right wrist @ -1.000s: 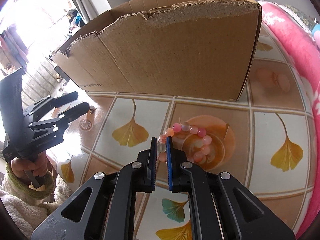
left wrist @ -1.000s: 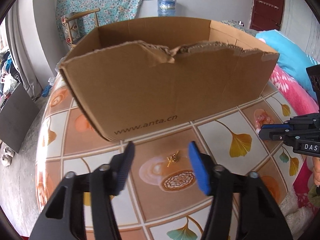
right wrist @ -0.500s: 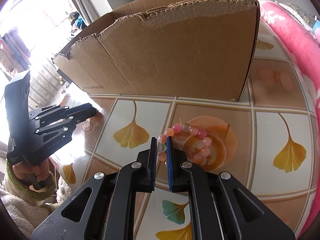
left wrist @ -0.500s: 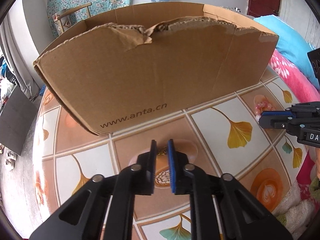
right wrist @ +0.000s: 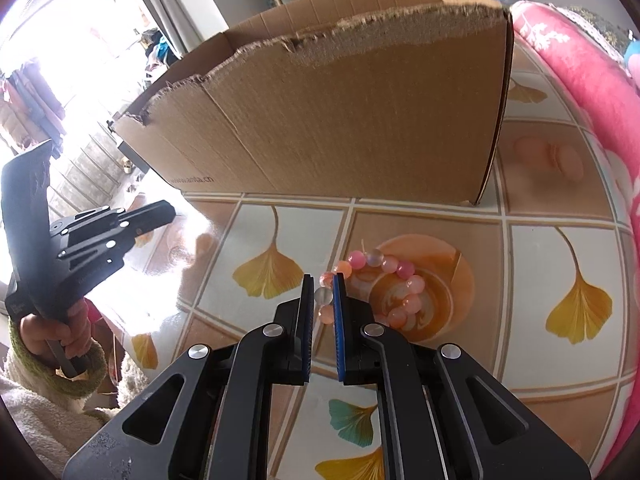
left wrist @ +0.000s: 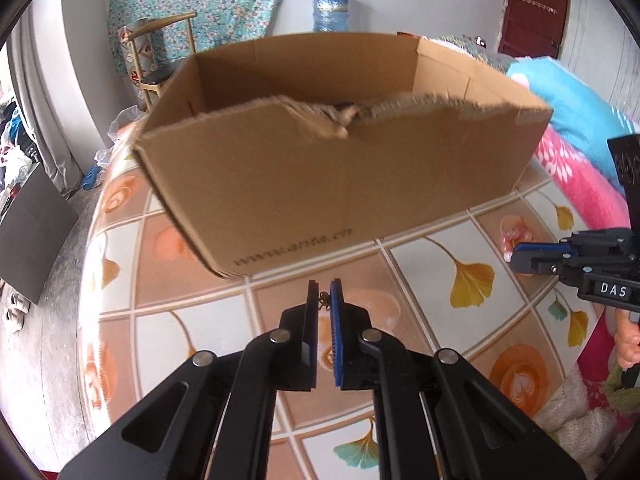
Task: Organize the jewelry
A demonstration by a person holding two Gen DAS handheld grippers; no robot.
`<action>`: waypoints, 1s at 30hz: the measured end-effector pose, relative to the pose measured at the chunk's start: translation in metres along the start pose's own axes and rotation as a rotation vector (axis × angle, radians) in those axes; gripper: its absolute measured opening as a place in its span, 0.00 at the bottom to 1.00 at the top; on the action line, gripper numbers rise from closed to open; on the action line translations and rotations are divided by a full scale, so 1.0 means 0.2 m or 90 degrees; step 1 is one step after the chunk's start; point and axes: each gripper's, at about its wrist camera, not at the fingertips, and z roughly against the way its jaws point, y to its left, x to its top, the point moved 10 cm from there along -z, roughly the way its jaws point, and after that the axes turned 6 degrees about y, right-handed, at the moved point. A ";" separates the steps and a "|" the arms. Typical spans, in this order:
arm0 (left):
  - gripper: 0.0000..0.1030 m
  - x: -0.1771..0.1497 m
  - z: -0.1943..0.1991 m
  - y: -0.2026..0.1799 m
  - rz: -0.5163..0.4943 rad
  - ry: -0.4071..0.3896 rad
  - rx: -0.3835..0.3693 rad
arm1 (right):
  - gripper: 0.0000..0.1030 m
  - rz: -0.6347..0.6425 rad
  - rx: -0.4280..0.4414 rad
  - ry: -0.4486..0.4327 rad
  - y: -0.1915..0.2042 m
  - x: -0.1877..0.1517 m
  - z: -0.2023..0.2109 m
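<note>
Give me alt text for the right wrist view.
The right gripper is shut on a clear bead of a pink beaded bracelet lying on the tiled tabletop, before an open cardboard box. The left gripper is at far left.

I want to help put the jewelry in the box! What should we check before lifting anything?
1. Left gripper shut on the small gold piece: ok.
2. Right gripper shut on the bead bracelet: ok.
3. Cardboard box open on top: ok.
4. Bracelet free of the table: not ok, most beads lie on it.
5. Room inside the box: cannot tell, its floor is hidden.
</note>
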 end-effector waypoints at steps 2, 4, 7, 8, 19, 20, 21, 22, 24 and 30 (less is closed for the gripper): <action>0.05 0.00 0.01 0.01 0.001 -0.002 0.005 | 0.07 0.002 0.003 -0.006 0.00 0.01 0.02; 0.05 0.00 0.01 0.01 0.001 0.000 0.006 | 0.07 0.007 0.001 -0.011 0.00 0.01 0.03; 0.05 -0.02 -0.01 0.00 0.000 0.011 0.009 | 0.07 0.014 -0.012 -0.002 0.00 0.00 0.02; 0.05 -0.03 -0.03 -0.01 -0.001 0.016 0.009 | 0.08 0.017 -0.016 0.003 0.00 -0.01 0.02; 0.05 -0.05 -0.08 -0.08 -0.025 0.038 0.025 | 0.30 0.062 -0.069 0.020 0.03 -0.02 -0.01; 0.05 -0.05 -0.09 -0.08 -0.026 0.039 0.027 | 0.30 0.071 -0.079 0.026 0.03 -0.02 -0.02; 0.05 -0.05 -0.09 -0.08 -0.027 0.040 0.030 | 0.30 0.080 -0.089 0.031 0.04 -0.02 -0.03; 0.05 -0.05 -0.10 -0.09 -0.027 0.042 0.031 | 0.30 0.086 -0.096 0.036 0.06 -0.03 -0.04; 0.05 -0.05 -0.10 -0.09 -0.027 0.043 0.031 | 0.28 0.105 -0.120 0.038 0.06 -0.04 -0.05; 0.05 -0.03 -0.10 -0.09 -0.022 0.041 0.035 | 0.18 0.121 -0.154 0.044 0.07 -0.04 -0.07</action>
